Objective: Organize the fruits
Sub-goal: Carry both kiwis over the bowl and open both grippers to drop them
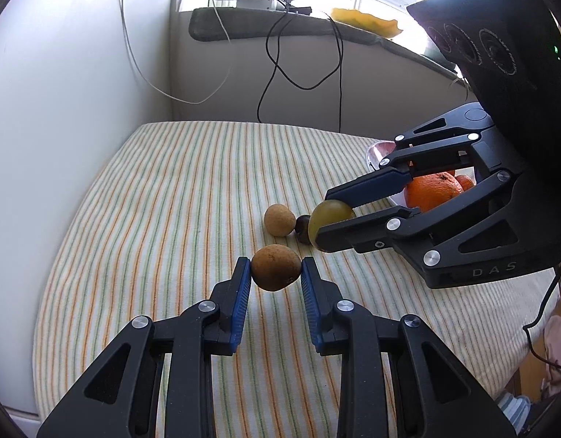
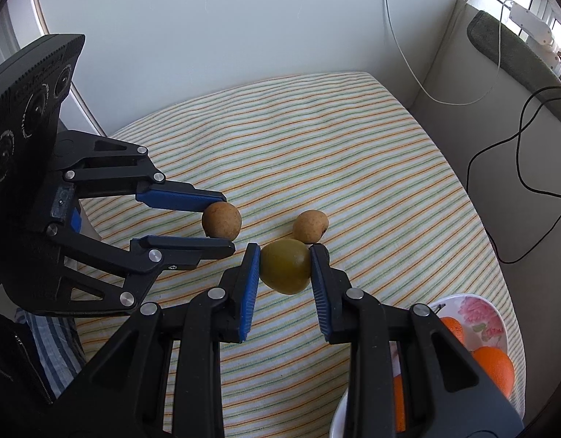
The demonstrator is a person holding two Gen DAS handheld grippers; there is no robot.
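Note:
My left gripper (image 1: 276, 267) is shut on a brown round fruit (image 1: 276, 268), low over the striped cloth; it also shows in the right wrist view (image 2: 222, 220). My right gripper (image 2: 285, 265) is shut on a green-yellow fruit (image 2: 286, 270), which shows in the left wrist view (image 1: 329, 219) too. A second brown fruit (image 1: 279, 219) lies loose on the cloth, with a small dark fruit (image 1: 302, 227) between it and the green one. A white flowered bowl (image 2: 477, 314) holds oranges (image 1: 432, 191) at the right.
The striped cloth (image 1: 193, 189) covers the table, which stands in a white wall corner. Black and white cables (image 1: 302, 69) hang from the sill behind. A yellow dish (image 1: 368, 22) sits on the sill.

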